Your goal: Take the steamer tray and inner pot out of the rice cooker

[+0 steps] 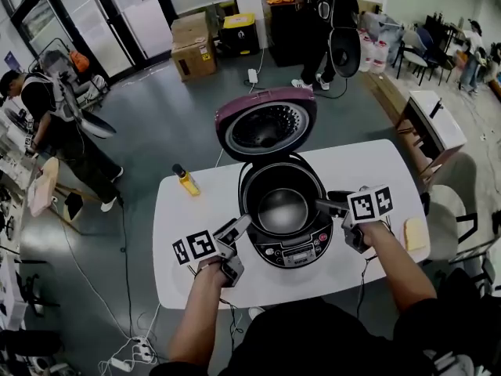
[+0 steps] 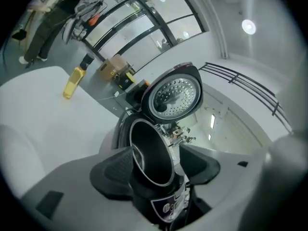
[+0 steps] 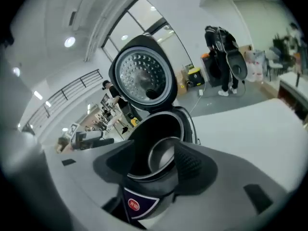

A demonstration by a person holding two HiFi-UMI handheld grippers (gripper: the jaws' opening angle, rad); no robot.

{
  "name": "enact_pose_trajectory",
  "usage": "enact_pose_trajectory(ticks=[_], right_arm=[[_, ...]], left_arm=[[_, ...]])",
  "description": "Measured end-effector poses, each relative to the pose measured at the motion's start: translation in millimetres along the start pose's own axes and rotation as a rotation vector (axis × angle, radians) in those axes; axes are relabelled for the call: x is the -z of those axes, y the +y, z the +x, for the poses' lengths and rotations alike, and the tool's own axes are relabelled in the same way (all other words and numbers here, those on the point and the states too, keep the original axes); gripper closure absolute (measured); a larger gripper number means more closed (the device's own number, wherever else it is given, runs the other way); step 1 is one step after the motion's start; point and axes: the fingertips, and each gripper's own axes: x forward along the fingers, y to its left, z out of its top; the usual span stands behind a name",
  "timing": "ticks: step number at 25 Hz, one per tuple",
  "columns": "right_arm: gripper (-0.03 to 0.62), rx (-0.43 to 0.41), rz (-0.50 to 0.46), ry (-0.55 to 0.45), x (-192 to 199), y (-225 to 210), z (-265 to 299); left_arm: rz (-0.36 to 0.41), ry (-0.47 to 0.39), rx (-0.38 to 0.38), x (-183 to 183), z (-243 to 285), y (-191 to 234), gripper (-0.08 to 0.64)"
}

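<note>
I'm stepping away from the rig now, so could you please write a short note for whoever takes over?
Left gripper: open, empty, at the rice cooker's front-left.
Right gripper: open, empty, at the cooker's right rim.
Things: cooker on the white table, lid raised, inner pot seated inside. I cannot make out a separate steamer tray.
Done: lid is up.
Left: lift out the pot; find the tray.

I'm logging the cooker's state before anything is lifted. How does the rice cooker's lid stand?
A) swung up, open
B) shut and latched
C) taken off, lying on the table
A: the lid stands hinged up behind the rice cooker, its perforated inner face showing, and the inner pot lies exposed.
</note>
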Motion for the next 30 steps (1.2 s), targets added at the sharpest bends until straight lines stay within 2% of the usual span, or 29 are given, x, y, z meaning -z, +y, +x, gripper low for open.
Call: enact_pose_trajectory(ticks=[4, 6, 10, 15, 21, 23, 27, 30], right_arm=[[0.353, -0.153, 0.274, 0.035, 2.1, -15.1, 11.0], [0.353, -0.2, 0.387, 0.046, 3.6, -20.6, 17.5], [0.353, -0.222, 0.502, 0.047, 2.5, -32.9, 24.6], [0.354, -0.243, 0.552, 0.072, 6.6, -35.1, 27.5], [0.367, -0.241, 0.549, 0.075, 1.7, -31.6, 36.5], [0.376, -0.229, 0.539, 0.083, 3.7, -33.7, 37.7], [0.44, -0.19, 0.503, 0.096, 6.9, -41.1, 38.8], [0.538, -0.154, 0.465, 0.118, 8.2, -48.7, 42.0]], left_arm=[[-0.134, 0.02, 0.044, 3.3, 15.0, 3.2, 0.252], [-0.201, 0.027, 0.06, 6.5, 21.8, 7.5, 0.252], [-0.301, 0.046, 0.084, 13.5, 32.0, 16.2, 0.252], [-0.317, 0.05, 0.084, 14.8, 37.9, 17.5, 0.262], [-0.361, 0.037, 0.072, 3.8, 41.3, 24.6, 0.288], [-0.358, 0.044, 0.057, 4.6, 44.5, 26.4, 0.323], [-0.287, 0.082, -0.016, 8.2, 48.4, 30.2, 0.377], [-0.244, 0.109, -0.084, 10.1, 47.2, 42.3, 0.515]])
